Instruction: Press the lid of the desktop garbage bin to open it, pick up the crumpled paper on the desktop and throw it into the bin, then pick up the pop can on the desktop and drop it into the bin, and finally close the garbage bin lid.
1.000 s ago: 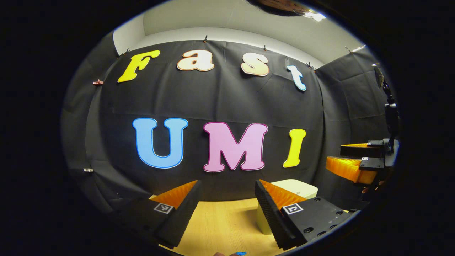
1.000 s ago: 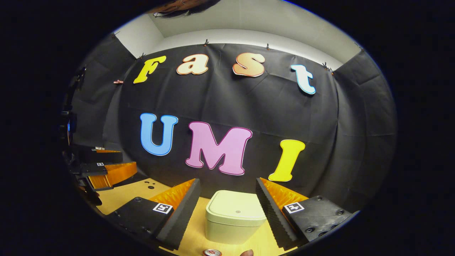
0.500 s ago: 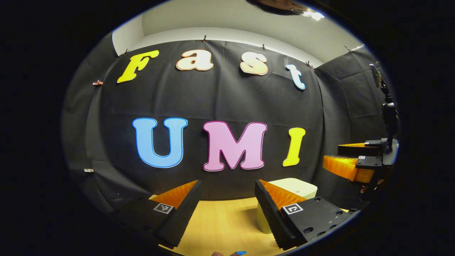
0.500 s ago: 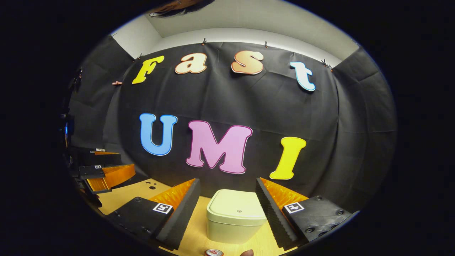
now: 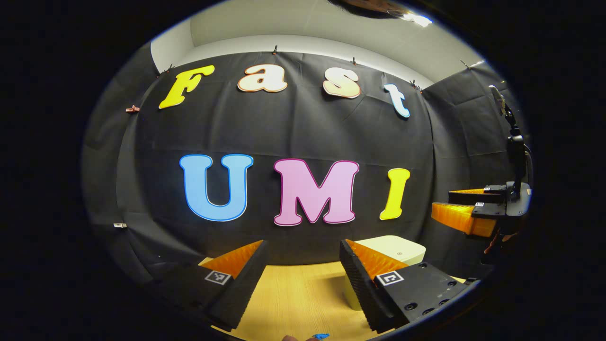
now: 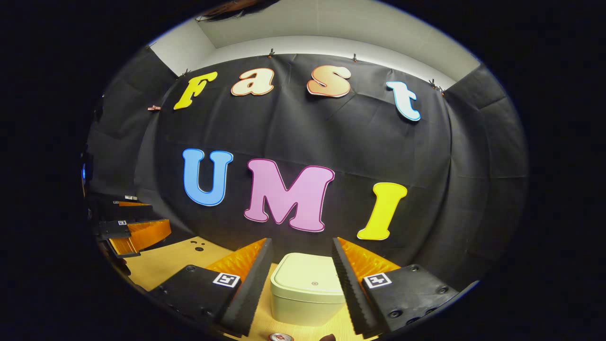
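In the left gripper view, the left gripper (image 5: pixel 303 270) hangs above the wooden desktop (image 5: pixel 298 303) with its jaws spread apart and nothing between them. The pale garbage bin (image 5: pixel 395 249) stands just behind the gripper's right-hand finger, its lid down. Past the bin, toward the frame's right edge, the right gripper (image 5: pixel 450 208) is held in the air, its fingers apart.

In the right gripper view, the right gripper (image 6: pixel 303 270) is released, jaws apart, with the garbage bin (image 6: pixel 307 289) seen between the two fingers but farther off, untouched; its lid (image 6: pixel 310 279) is closed. In front of the bin, at the bottom edge, sits the pop can (image 6: pixel 280 337). Well to the bin's left, the left gripper (image 6: pixel 142 220) hovers over the desktop (image 6: pixel 161 263).
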A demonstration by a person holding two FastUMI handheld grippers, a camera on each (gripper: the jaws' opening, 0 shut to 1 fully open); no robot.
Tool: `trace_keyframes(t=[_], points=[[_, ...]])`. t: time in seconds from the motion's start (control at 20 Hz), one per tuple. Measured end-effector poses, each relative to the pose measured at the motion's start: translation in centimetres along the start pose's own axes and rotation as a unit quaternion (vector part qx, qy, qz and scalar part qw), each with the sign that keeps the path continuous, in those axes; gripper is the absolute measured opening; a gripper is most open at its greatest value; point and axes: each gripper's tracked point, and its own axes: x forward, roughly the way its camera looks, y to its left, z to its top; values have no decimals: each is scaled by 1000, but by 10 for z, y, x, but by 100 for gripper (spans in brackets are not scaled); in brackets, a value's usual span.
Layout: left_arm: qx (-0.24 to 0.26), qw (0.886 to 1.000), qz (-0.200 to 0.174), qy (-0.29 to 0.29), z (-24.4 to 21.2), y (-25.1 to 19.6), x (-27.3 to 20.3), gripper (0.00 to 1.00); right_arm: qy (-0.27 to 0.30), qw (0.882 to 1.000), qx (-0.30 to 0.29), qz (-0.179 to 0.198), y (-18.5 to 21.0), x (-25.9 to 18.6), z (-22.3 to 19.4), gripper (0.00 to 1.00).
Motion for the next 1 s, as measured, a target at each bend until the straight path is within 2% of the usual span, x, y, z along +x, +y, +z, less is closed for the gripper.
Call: trace_keyframes(t=[0.15,0.2,0.25,0.35,0.45,0.6,0.8,0.85,1.0], points=[[0,1000,3,2,-3,2,0,96,12,1000,9,-7,-6,8,-6,62],[0,1000,4,2,-3,3,1,96,19,1000,13,-4,-6,10,-9,50],[0,1000,5,3,-4,4,1,96,27,1000,15,-3,-5,15,-14,48],[1,1000,7,3,-4,5,2,95,30,999,16,-1,-8,19,-16,38],[1,1000,9,4,-6,6,2,96,26,999,14,13,-6,24,-15,13],[0,1000,13,5,-6,7,3,96,16,1000,-2,1,-17,30,-14,5],[2,1000,16,2,-5,8,3,96,32,999,1,-13,-32,54,-29,5],[2,1000,17,3,-7,8,3,96,40,999,6,-11,-36,58,-32,8],[3,1000,18,5,-7,7,4,96,69,998,9,-9,-43,69,-51,5]])
